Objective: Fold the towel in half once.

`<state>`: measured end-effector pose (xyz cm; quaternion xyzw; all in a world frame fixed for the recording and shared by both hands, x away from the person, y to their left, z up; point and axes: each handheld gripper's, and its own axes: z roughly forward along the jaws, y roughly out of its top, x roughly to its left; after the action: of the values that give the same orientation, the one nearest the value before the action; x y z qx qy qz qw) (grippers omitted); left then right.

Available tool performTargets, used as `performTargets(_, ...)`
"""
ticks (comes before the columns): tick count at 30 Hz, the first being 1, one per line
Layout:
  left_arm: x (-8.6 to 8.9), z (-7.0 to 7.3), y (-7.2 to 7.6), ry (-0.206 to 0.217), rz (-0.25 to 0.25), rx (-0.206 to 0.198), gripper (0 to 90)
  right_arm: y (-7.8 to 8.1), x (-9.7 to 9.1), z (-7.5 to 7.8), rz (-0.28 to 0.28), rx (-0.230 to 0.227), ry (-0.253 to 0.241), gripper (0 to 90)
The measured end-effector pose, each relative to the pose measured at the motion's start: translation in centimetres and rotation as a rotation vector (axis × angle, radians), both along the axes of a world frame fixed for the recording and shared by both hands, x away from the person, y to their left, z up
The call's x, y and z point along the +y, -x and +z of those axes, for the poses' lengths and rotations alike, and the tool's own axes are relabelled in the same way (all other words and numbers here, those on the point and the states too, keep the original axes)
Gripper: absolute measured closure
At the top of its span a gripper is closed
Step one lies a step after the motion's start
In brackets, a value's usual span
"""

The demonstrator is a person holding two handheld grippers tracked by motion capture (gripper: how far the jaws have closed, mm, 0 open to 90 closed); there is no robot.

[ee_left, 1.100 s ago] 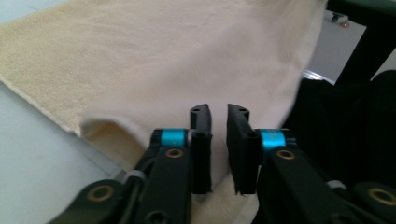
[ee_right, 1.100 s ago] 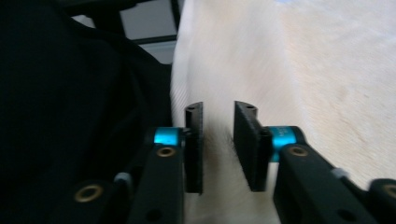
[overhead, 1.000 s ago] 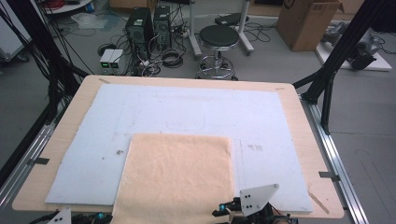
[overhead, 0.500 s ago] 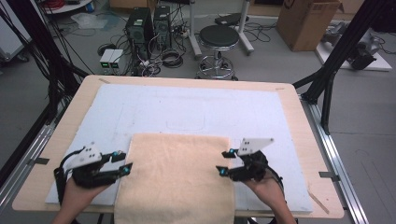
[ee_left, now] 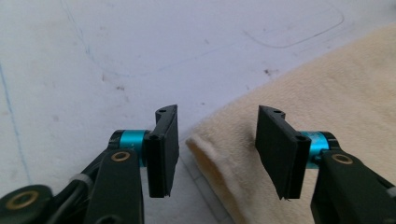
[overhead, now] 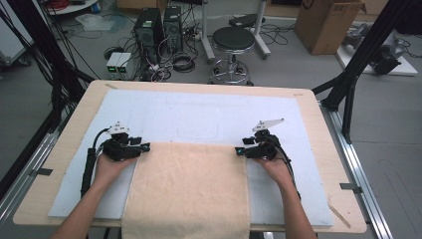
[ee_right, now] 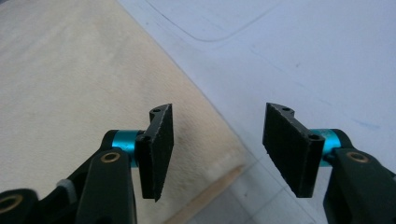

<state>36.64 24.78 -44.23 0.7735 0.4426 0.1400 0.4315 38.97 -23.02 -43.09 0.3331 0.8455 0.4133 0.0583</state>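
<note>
At towel [overhead: 189,191] far corners: both tools agape.

- towel [overhead: 186,191]: cream terry cloth, nubbly, matt
- mat [overhead: 199,112]: pale, smooth, matt, scuffed w/ marks
- table [overhead: 318,129]: light wood edge
- pads [ee_left: 166,149]: black, matt, rough-ish

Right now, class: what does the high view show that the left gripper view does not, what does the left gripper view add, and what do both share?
High view alone: the whole wooden table, the right gripper at the towel's far right corner, both forearms, and the stool on the floor beyond.

Left gripper view alone: up close, the towel's far left corner lying between that gripper's open jaws, untouched by either pad, and its thick folded edge.

Both: the left gripper, the cream towel and the pale blue mat with faint pen outlines.
</note>
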Motion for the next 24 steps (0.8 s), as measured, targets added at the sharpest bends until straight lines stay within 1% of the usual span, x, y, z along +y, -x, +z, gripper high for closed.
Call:
performTargets(1,0.0,-0.2,-0.1,0.004,-0.01,0.008,48.8,-0.2,-0.2,-0.2,0.006,0.012,-0.001,45.7)
performTargets(2,0.0,-0.4,-0.2,0.016,-0.016,0.025,48.9,-0.3,-0.3,-0.4,0.006,0.03,-0.002,46.5)
performTargets(3,-0.1,-0.5,-0.3,0.016,-0.02,0.03,49.1,-0.3,-0.4,-0.6,0.014,0.042,-0.01,48.5)
performTargets(4,0.0,-0.4,-0.3,0.012,-0.024,0.027,49.7,-0.4,-0.4,-0.7,0.025,0.051,-0.009,50.4)
performTargets(5,0.0,-0.5,-0.3,0.02,-0.033,0.028,54.0,-0.4,-0.3,-0.9,0.034,0.061,-0.003,54.3)
performTargets(6,-0.1,-0.5,-0.3,0.014,-0.032,0.028,55.9,-0.5,-0.2,-0.9,0.042,0.066,-0.002,58.6)
performTargets(7,-0.2,-0.5,-0.3,0.017,-0.046,0.024,59.2,-0.5,0.0,-1.0,0.052,0.07,0.003,62.2)
performTargets(8,-0.3,-0.5,-0.3,0.028,-0.057,0.026,67.8,-0.5,0.2,-1.0,0.052,0.063,0.012,69.1)
performTargets(9,-0.4,-0.4,-0.3,0.013,-0.051,0.019,71.9,-0.5,0.3,-1.0,0.062,0.065,0.01,75.3)
performTargets(10,-0.4,-0.3,-0.3,0.012,-0.057,0.016,77.6,-0.5,0.3,-0.9,0.07,0.061,0.008,80.5)
performTargets(11,-0.4,-0.2,-0.4,0.012,-0.051,0.012,80.8,-0.5,0.4,-0.7,0.067,0.066,0.016,82.2)
performTargets(12,-0.5,-0.1,-0.5,0.004,-0.048,0.012,82.2,-0.6,0.4,-0.6,0.065,0.075,0.028,83.2)
performTargets(13,-0.6,0.2,-0.7,-0.008,-0.043,0.007,82.9,-0.8,0.6,-0.3,0.064,0.072,0.042,84.1)
performTargets(15,-0.9,0.8,-1.3,-0.021,-0.023,-0.021,84.0,-1.1,0.9,0.5,0.054,0.042,0.079,84.8)
performTargets(16,-1.0,1.2,-1.6,-0.017,-0.006,-0.04,84.1,-1.4,1.0,1.0,0.047,0.034,0.086,84.9)
performTargets(17,-1.1,1.7,-2.2,-0.011,0.009,-0.045,84.3,-1.8,1.0,1.5,0.034,0.026,0.095,85.0)
performTargets(18,-1.2,2.2,-2.7,-0.011,0.024,-0.064,84.3,-2.1,1.1,2.1,0.02,0.001,0.1,85.1)
performTargets(19,-1.3,2.7,-3.4,-0.012,0.036,-0.065,84.4,-2.7,1.0,2.6,0.007,-0.01,0.098,85.1)
performTargets(21,-1.6,3.6,-4.6,-0.021,0.06,-0.079,84.3,-3.9,1.0,3.6,-0.019,-0.03,0.101,85.0)
performTargets(23,-2.0,4.4,-5.8,-0.042,0.076,-0.087,84.3,-5.1,1.0,4.4,-0.046,-0.037,0.103,85.0)
performTargets(24,-2.3,4.8,-6.5,-0.063,0.08,-0.085,84.3,-5.8,1.1,4.7,-0.056,-0.045,0.11,85.1)
